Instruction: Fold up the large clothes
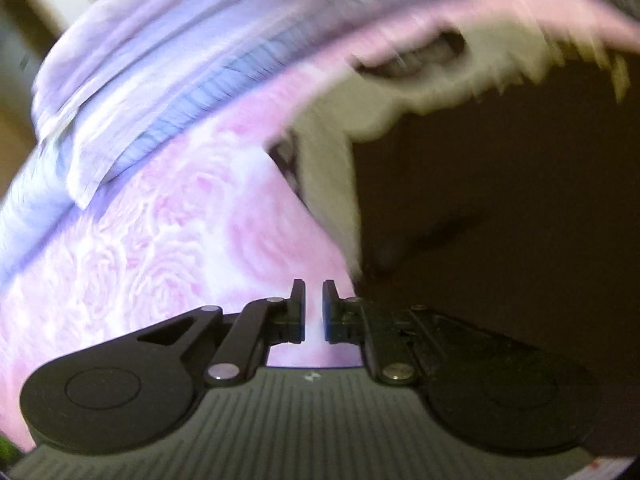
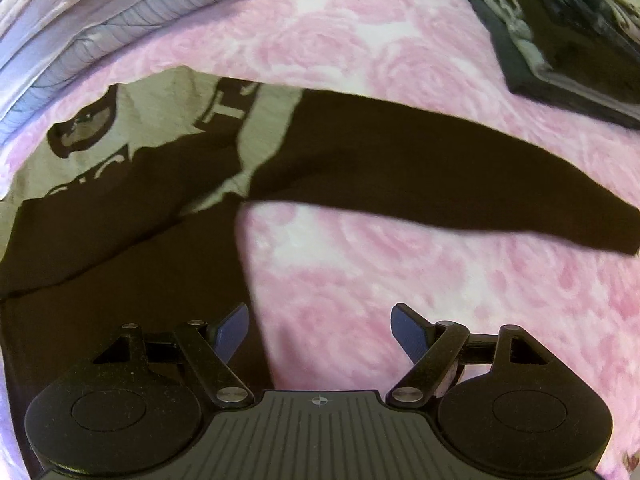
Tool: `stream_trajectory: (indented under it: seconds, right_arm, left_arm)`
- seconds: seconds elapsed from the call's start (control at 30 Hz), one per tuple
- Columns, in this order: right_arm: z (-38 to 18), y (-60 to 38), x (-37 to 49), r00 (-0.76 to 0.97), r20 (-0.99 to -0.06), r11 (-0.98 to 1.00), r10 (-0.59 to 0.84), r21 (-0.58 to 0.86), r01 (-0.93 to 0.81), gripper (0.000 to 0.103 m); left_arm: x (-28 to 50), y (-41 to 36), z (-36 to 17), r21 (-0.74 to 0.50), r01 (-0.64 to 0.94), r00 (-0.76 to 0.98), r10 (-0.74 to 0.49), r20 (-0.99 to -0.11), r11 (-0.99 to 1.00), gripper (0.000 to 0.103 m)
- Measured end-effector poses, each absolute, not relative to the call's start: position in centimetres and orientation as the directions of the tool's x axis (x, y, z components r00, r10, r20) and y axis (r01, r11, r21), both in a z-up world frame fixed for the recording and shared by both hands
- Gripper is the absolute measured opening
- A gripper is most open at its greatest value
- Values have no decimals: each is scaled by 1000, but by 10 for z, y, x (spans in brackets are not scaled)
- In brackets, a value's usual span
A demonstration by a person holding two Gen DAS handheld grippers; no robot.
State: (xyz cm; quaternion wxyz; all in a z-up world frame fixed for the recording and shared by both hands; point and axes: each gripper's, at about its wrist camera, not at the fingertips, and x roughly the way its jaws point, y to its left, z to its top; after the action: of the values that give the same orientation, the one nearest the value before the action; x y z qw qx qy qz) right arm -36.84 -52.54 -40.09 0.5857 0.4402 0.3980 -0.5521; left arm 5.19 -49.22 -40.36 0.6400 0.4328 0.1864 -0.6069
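Note:
A large dark long-sleeved top (image 2: 120,260) with a cream chest panel (image 2: 160,108) and dark lettering lies flat on a pink rose-print bedsheet (image 2: 400,280). One sleeve (image 2: 440,176) stretches out to the right; the other lies folded across the body. My right gripper (image 2: 320,320) is open at the top's side edge, its left finger over dark fabric and its right finger over the sheet. In the blurred left wrist view, my left gripper (image 1: 314,300) hovers at the edge of the dark top (image 1: 500,200). Its jaws are nearly together, with only sheet showing in the narrow gap.
Lilac striped bedding (image 2: 120,8) is bunched along the far side of the bed and also fills the upper left of the left wrist view (image 1: 140,80). A dark patterned folded item (image 2: 560,40) lies at the far right on the sheet.

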Motion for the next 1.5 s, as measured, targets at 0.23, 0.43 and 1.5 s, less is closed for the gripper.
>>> stream_trajectory:
  seconds: [0.23, 0.43, 1.5]
  right_arm:
    - [-404, -533, -379, 36, -954, -38, -299, 49, 998, 76]
    - [-406, -529, -398, -8, -957, -74, -290, 14, 997, 76]
    - [-448, -487, -617, 18, -769, -641, -639, 546, 540, 55]
  left_arm:
    - [94, -570, -382, -14, 999, 21, -670, -742, 48, 34]
    - [149, -621, -417, -324, 900, -90, -602, -793, 291, 33]
    - [60, -525, -411, -69, 966, 65, -493, -868, 249, 28]
